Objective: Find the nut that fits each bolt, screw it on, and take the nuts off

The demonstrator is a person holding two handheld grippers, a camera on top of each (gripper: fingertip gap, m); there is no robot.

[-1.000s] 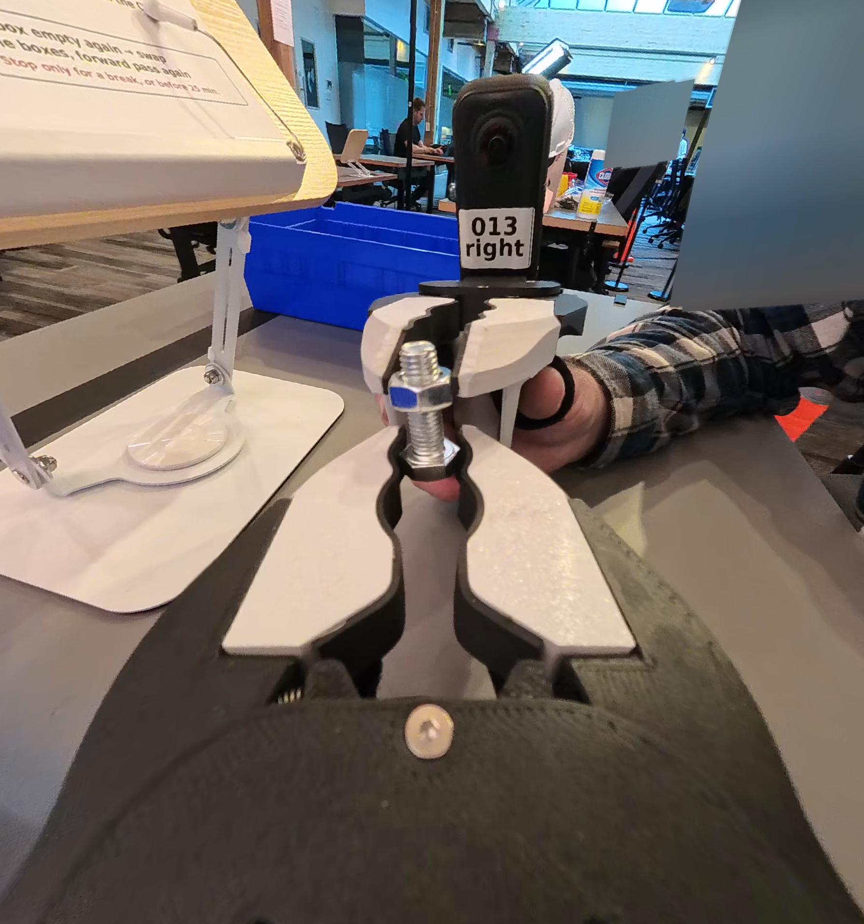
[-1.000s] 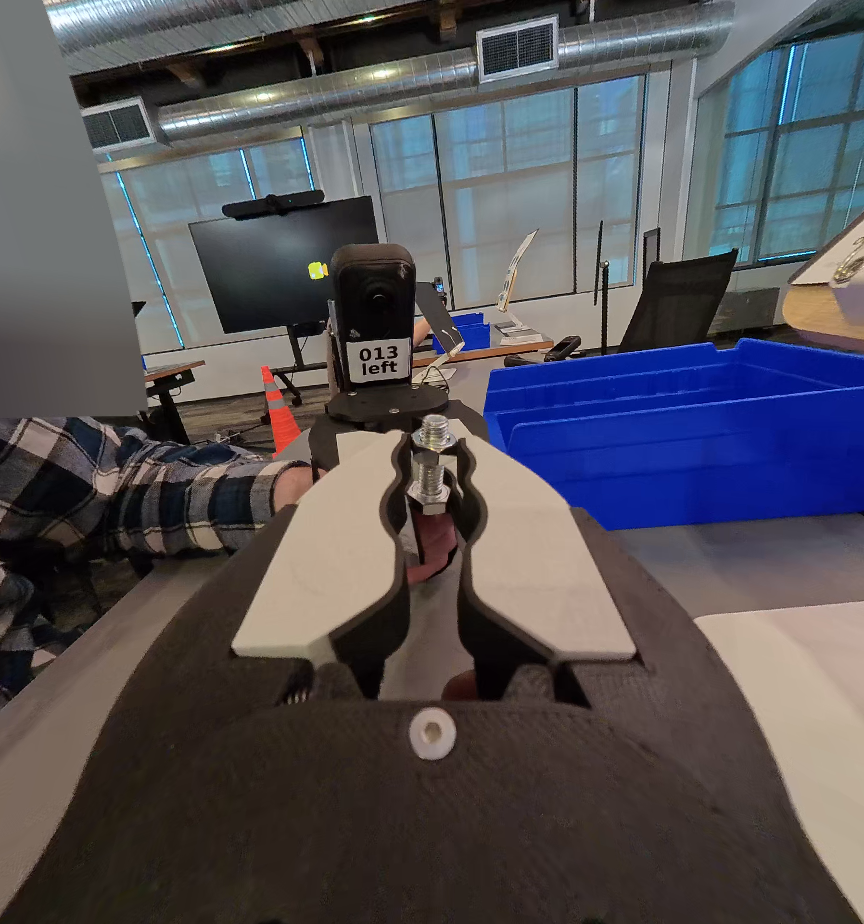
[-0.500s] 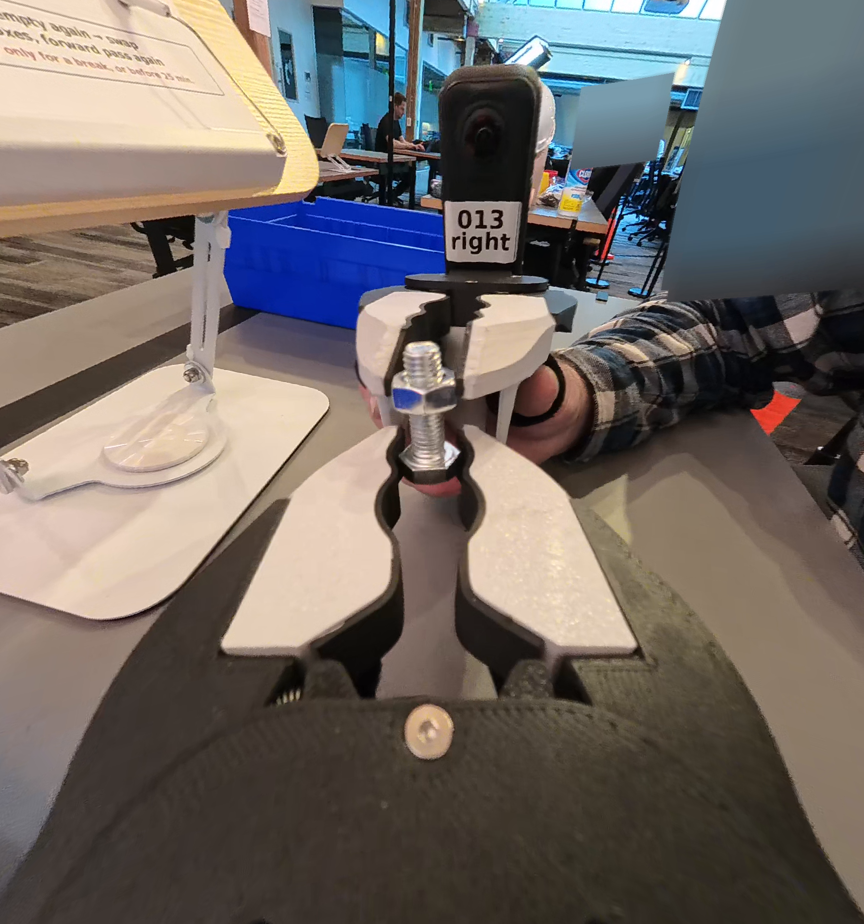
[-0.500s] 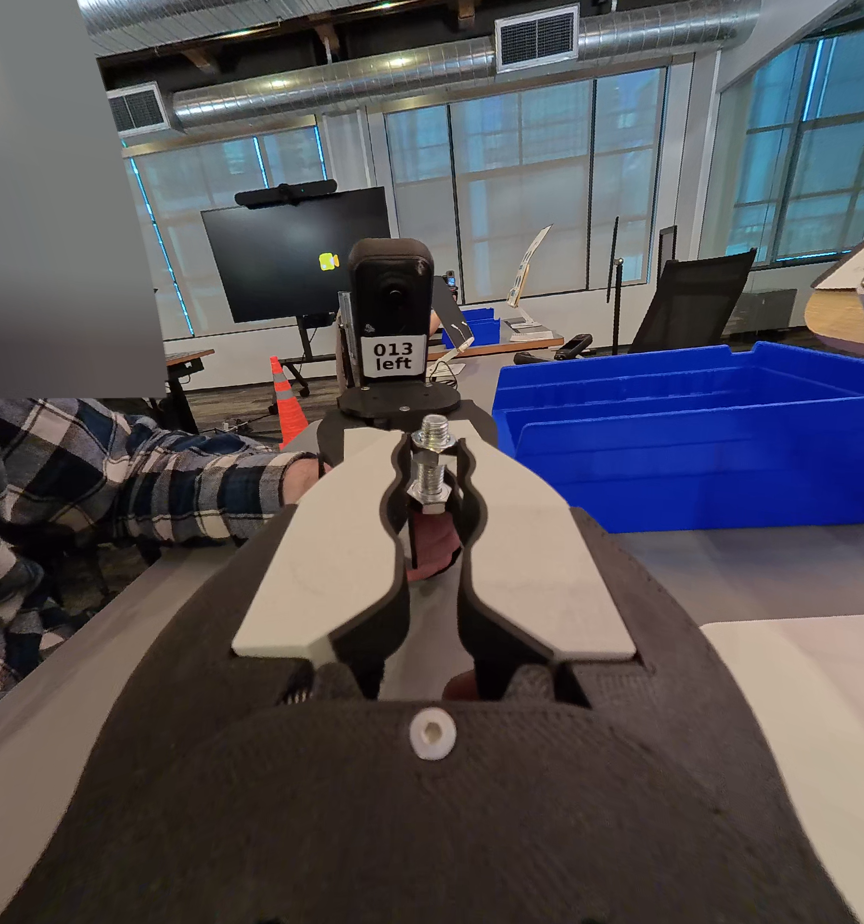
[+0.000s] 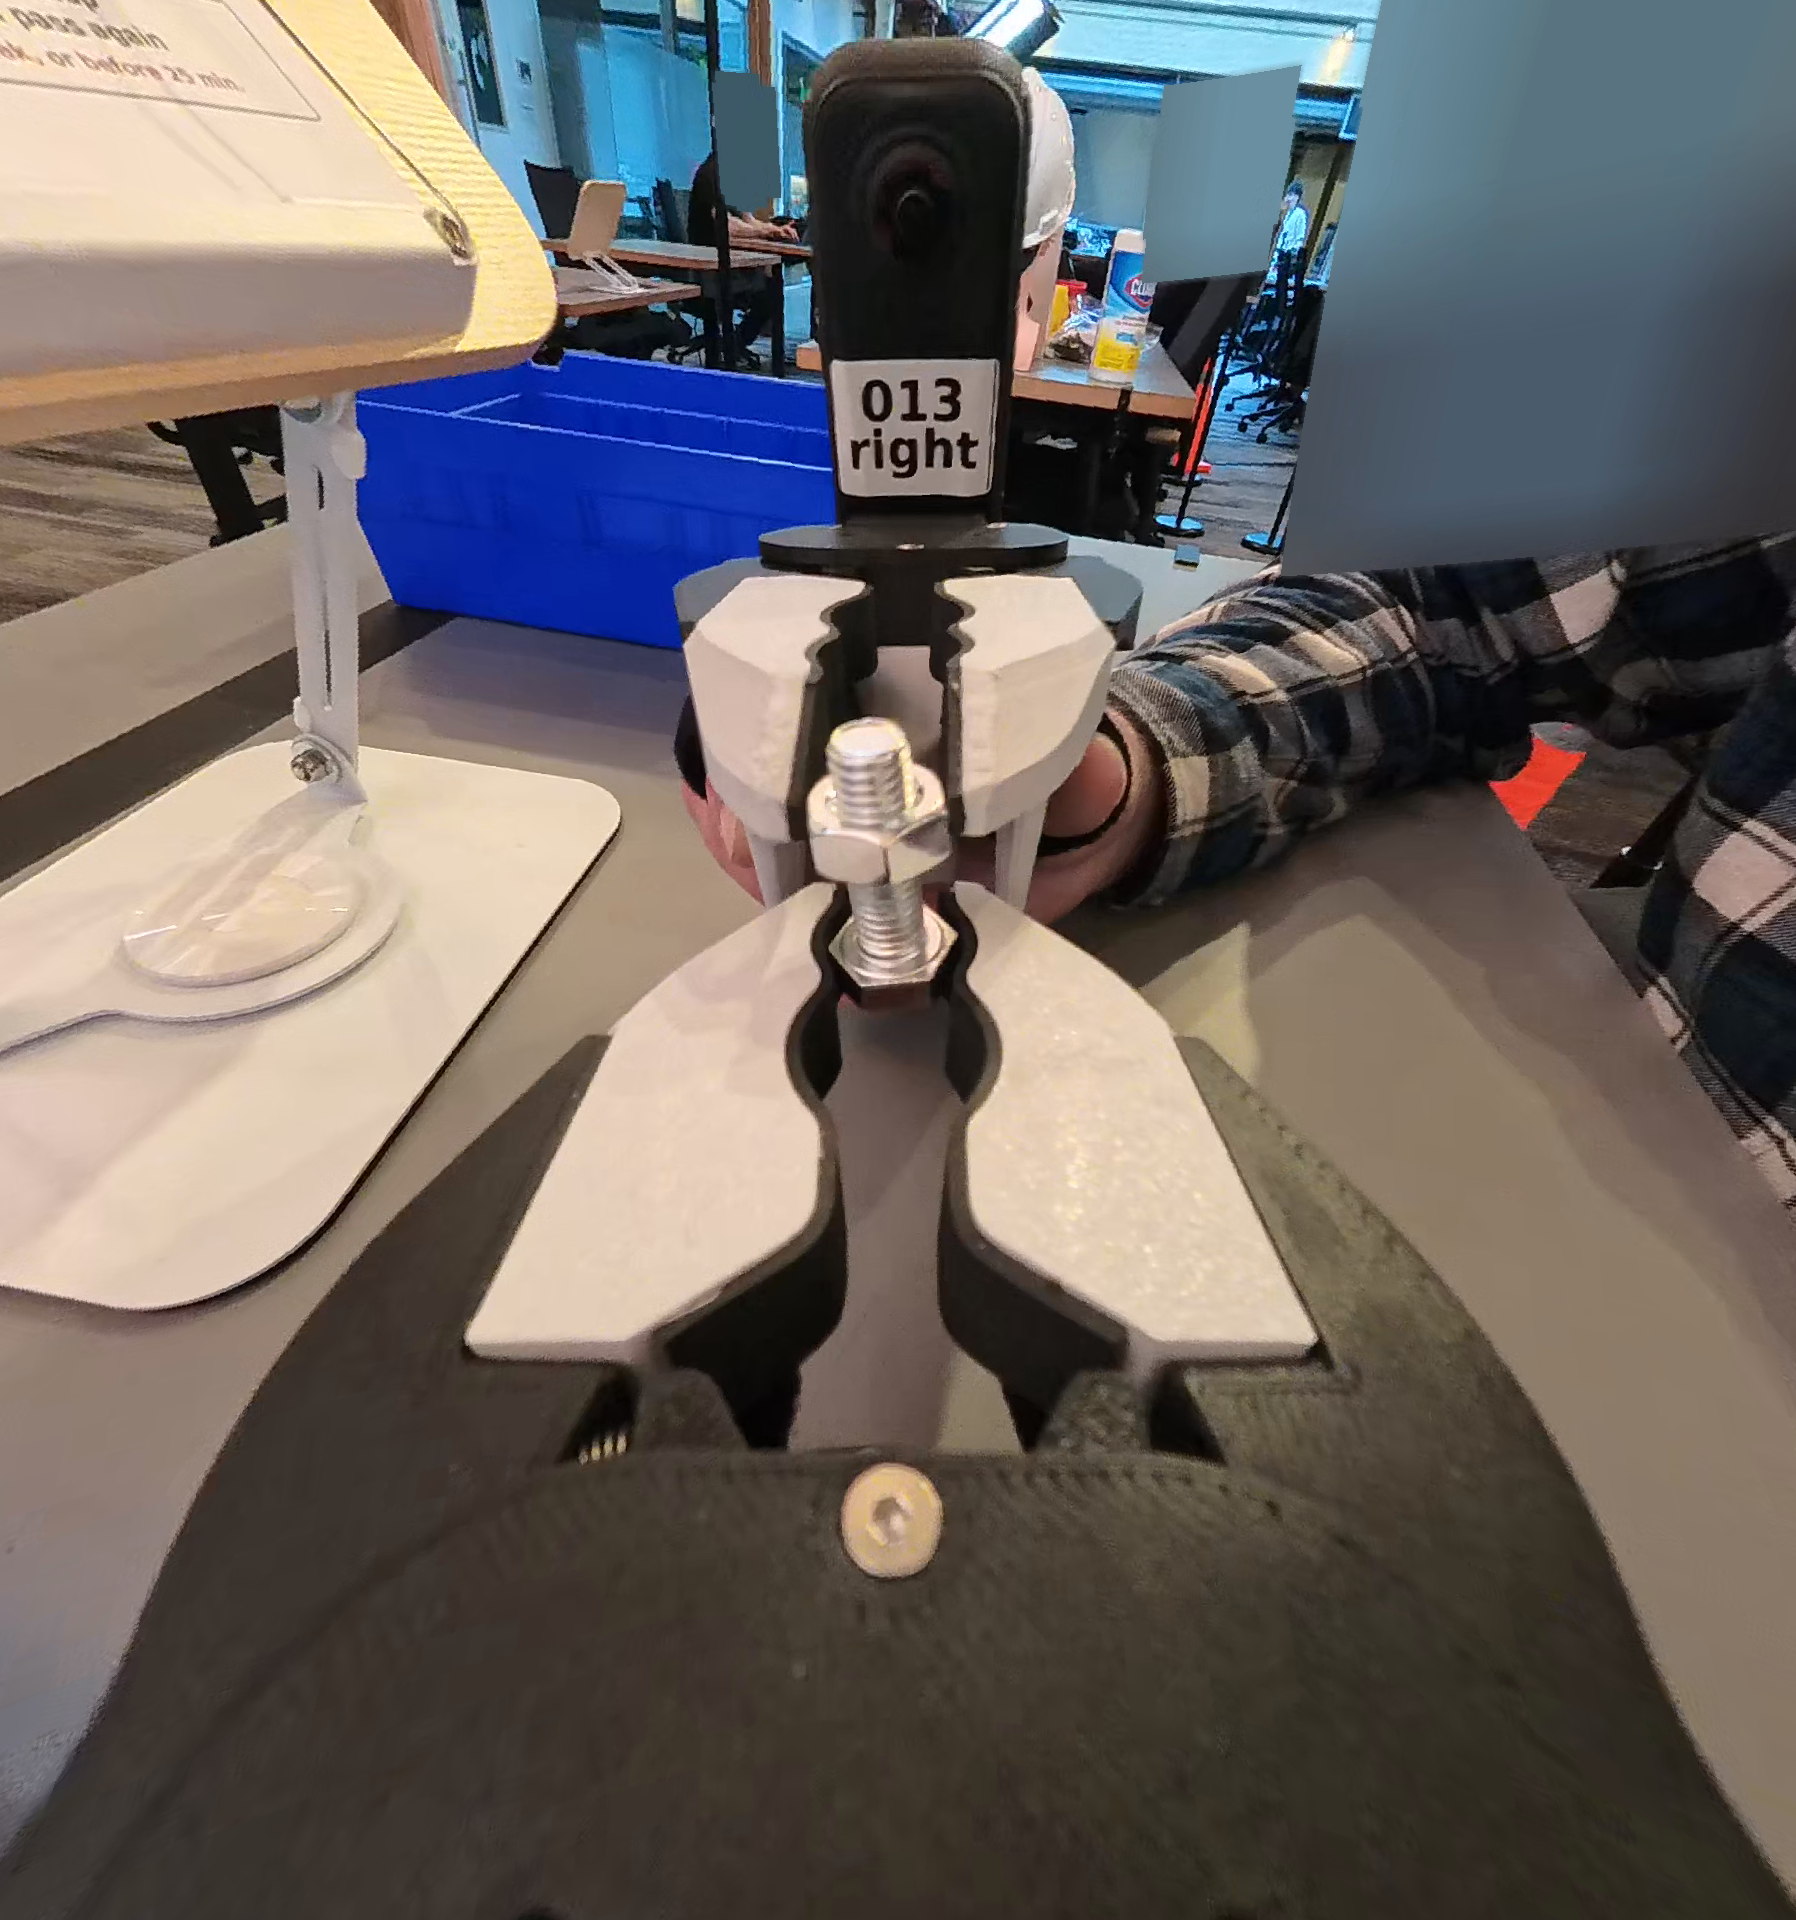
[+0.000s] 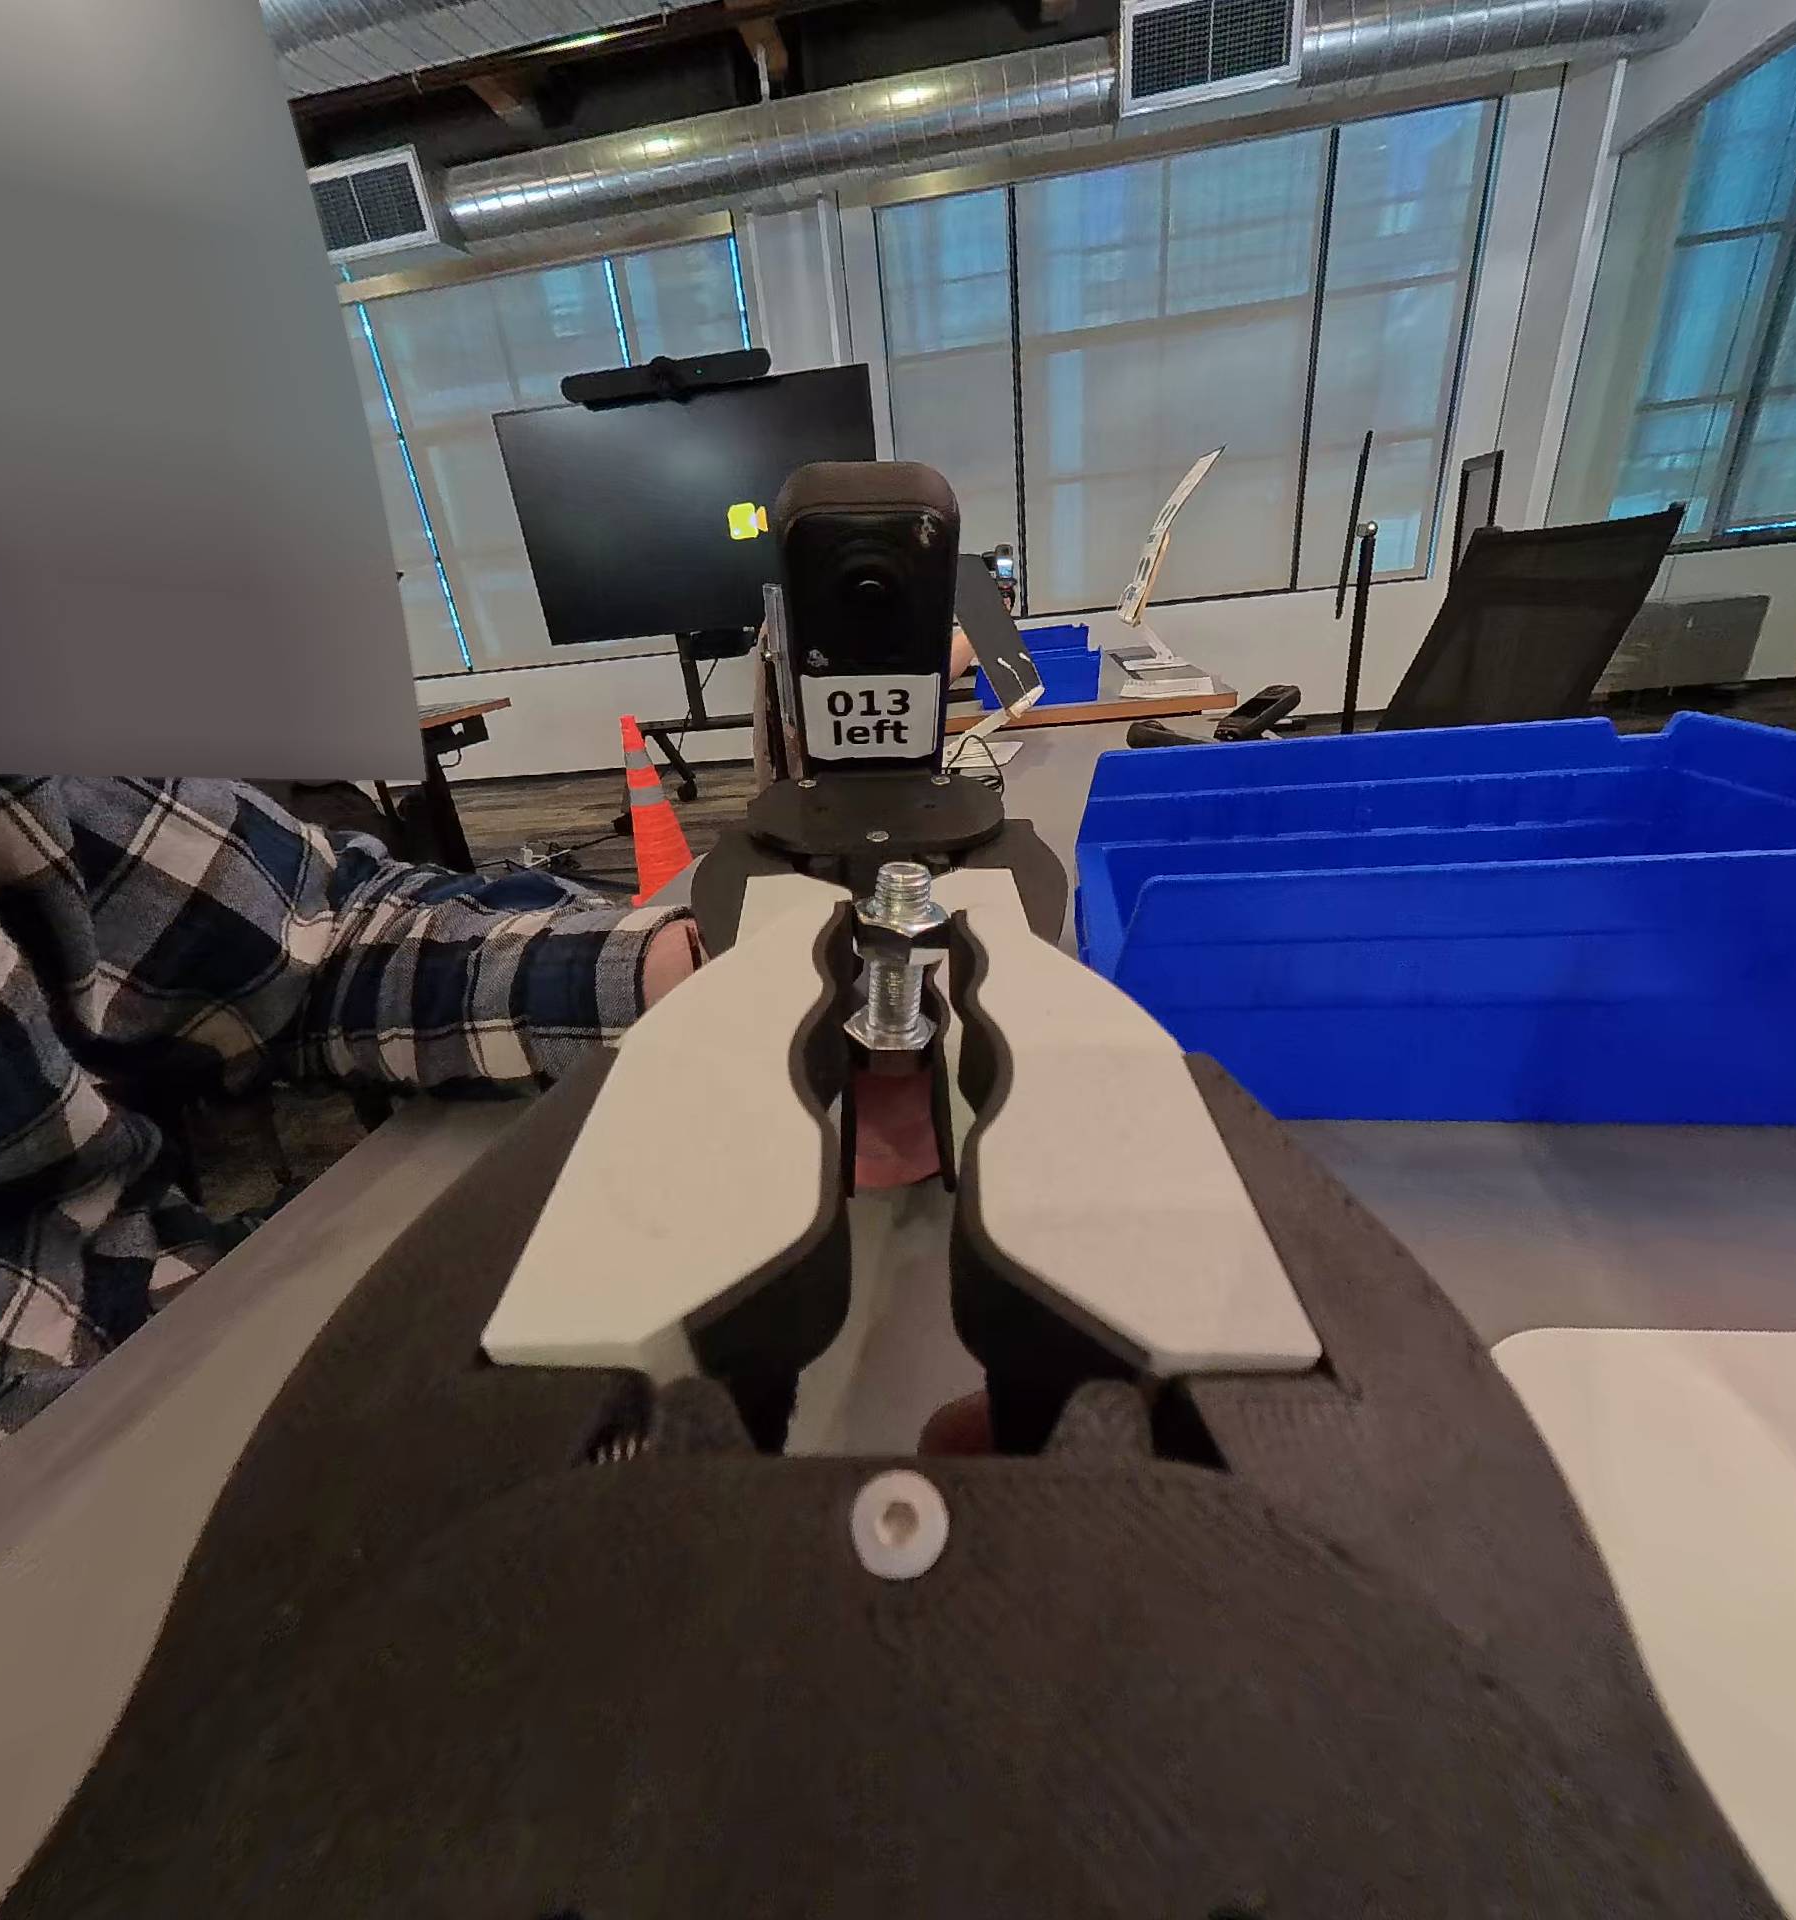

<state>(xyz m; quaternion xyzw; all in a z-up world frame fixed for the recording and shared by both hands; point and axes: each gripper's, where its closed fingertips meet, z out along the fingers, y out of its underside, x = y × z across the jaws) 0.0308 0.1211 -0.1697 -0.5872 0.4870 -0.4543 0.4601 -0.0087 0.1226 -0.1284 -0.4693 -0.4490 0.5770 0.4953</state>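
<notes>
— The grey table [image 5: 1289, 1039] stands in an open office, with a blue bin [image 6: 1496, 935] behind. Where is the bolt?

— The bolt [image 5: 878, 914] stands upright between my two grippers. My left gripper [image 5: 889, 961] pinches its hexagonal head at the bottom; my right gripper [image 6: 899, 935] pinches the nut [image 6: 899, 925] higher on the thread.

— How do I turn it well?

— I think I must keep the left grip firm, hold the bolt straight, and rotate only the right one.

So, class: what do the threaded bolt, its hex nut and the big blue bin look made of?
Threaded bolt and hex nut: bright silvery metal, likely zinc-plated steel, judging by mirror-like glints. Big blue bin: probably moulded plastic, with uniform colour, soft sheen and ribbed walls.
</notes>
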